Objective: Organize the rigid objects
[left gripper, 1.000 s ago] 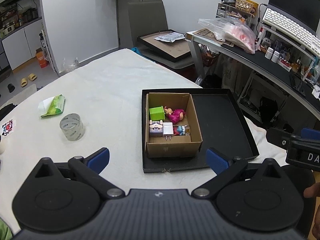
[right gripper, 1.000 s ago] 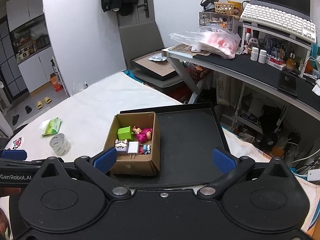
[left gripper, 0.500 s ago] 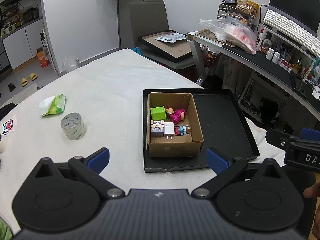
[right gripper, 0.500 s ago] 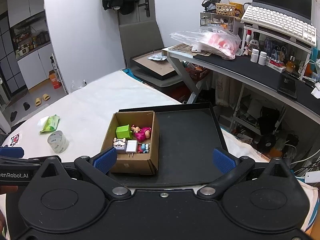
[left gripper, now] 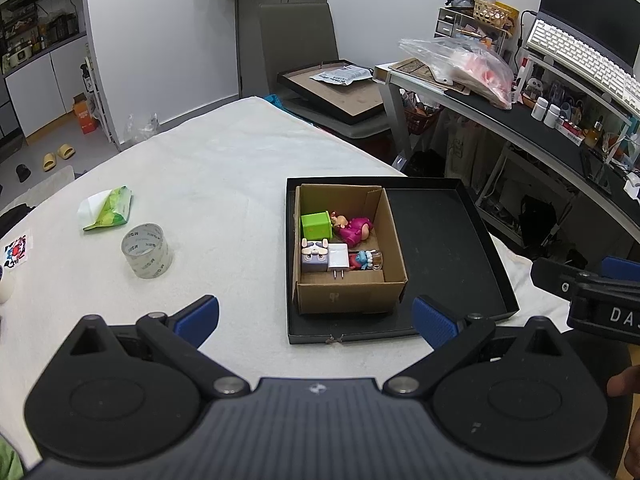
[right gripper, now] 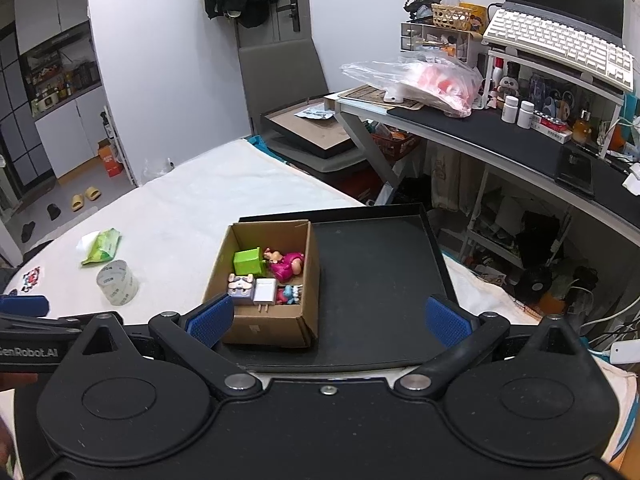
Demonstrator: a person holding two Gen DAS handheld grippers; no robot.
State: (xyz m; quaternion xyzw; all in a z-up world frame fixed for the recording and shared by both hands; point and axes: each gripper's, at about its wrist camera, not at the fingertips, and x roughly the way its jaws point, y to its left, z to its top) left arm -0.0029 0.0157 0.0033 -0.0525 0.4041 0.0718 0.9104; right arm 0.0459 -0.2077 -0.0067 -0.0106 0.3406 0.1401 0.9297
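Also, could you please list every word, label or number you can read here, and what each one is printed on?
"GenRobot.AI": side of the left gripper.
"DA", cut off: side of the right gripper.
Tape roll: repeated print, too blurred.
Sticker, green packet, paper on the far tray: unreadable.

The cardboard box (left gripper: 348, 248) sits in the left half of the tray (left gripper: 440, 232) at frame centre (toys inside); tape roll (left gripper: 147, 250) lies at left on the table (left gripper: 224, 168).
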